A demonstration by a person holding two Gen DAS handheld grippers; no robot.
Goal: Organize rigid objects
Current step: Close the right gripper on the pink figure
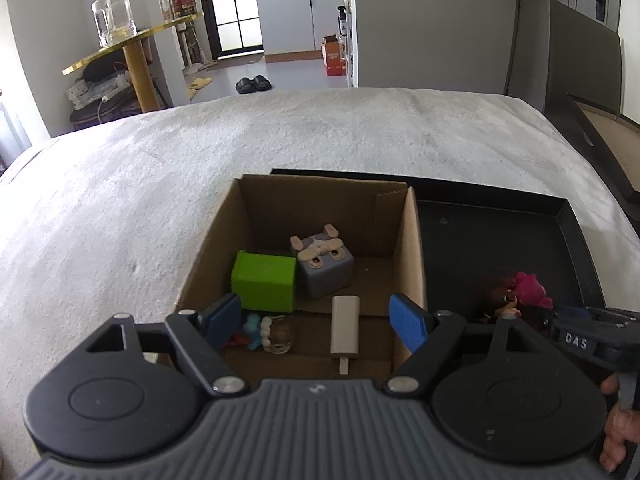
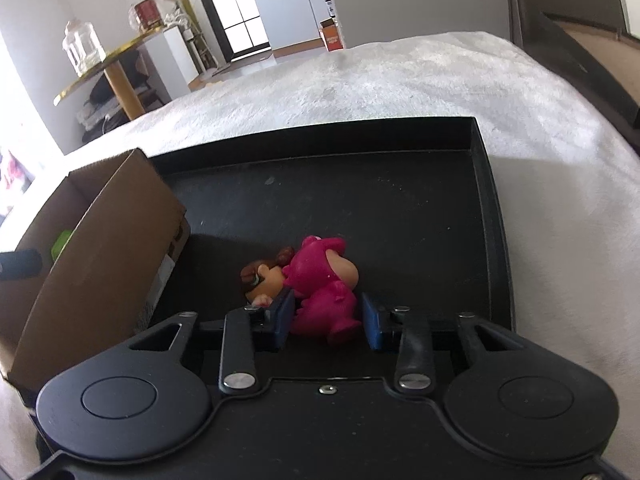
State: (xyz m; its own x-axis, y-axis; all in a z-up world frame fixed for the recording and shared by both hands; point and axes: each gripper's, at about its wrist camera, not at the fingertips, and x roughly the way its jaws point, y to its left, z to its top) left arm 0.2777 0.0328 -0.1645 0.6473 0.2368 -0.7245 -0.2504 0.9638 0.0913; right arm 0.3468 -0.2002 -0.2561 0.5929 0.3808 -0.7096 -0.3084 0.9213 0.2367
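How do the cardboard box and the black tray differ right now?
The cardboard box is brown with tall walls; the black tray is dark, wider and shallow-rimmed. The box holds several items, among them a green block and a grey cube toy; the tray holds only a pink figure and a brown-haired doll. Both sit side by side on the white blanket.

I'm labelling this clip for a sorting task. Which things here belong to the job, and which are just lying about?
Job:
pink figure
doll
tray
box
green block
dog cube
beige stick
right gripper

Lying about:
glass jar
slippers
gold table
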